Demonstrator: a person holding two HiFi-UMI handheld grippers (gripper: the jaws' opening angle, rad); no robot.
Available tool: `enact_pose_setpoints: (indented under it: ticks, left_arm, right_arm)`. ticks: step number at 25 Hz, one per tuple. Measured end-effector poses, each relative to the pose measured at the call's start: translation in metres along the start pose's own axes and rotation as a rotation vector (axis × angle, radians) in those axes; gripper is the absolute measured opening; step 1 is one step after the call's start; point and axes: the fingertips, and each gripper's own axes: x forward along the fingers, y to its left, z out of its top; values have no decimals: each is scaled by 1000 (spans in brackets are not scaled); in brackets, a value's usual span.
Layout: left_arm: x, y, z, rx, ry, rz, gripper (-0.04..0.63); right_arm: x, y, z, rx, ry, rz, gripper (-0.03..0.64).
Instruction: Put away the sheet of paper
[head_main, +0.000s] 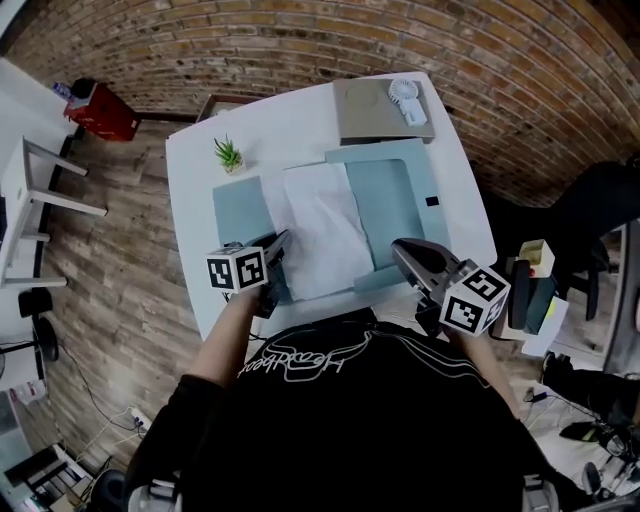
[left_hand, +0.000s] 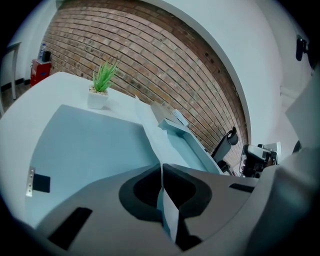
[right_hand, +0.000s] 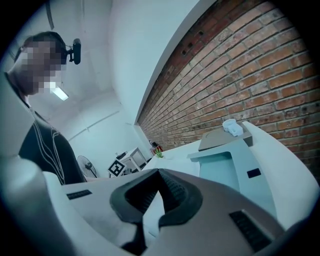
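Note:
A white sheet of paper (head_main: 320, 225) lies across an open pale-blue folder (head_main: 385, 205) on the white table (head_main: 190, 190). My left gripper (head_main: 283, 240) sits at the sheet's near left edge, jaws shut. In the left gripper view a thin pale edge of the paper (left_hand: 150, 137) runs up out of the left gripper (left_hand: 161, 172), with the folder's left flap (left_hand: 85, 145) beside it. My right gripper (head_main: 397, 246) hovers near the folder's near right corner. The right gripper (right_hand: 159, 172) has its tips together, and I see nothing clearly between them; the folder (right_hand: 227, 172) lies beyond.
A small potted plant (head_main: 228, 155) stands at the table's far left. A grey pad (head_main: 375, 110) with a small white fan (head_main: 405, 100) lies at the far edge. A red box (head_main: 100, 110) sits on the floor at left. Cluttered items (head_main: 535, 285) stand at the right.

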Motion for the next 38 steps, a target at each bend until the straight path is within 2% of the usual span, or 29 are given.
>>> enact_pose_setpoints:
  ticks: [6,20,38]
  left_arm:
    - [21,-10,-4,-13,1,-6,31]
    - [70,-45,-10,-43,2,90,32]
    - [128,-76,-10,-45,80,132,32]
  right_arm:
    - [-9,-6,-1,1,-13,-4,2]
    - [-49,-60,41,-40,-30,68,2]
    - [-74,-112,70,-83,-34,141,2]
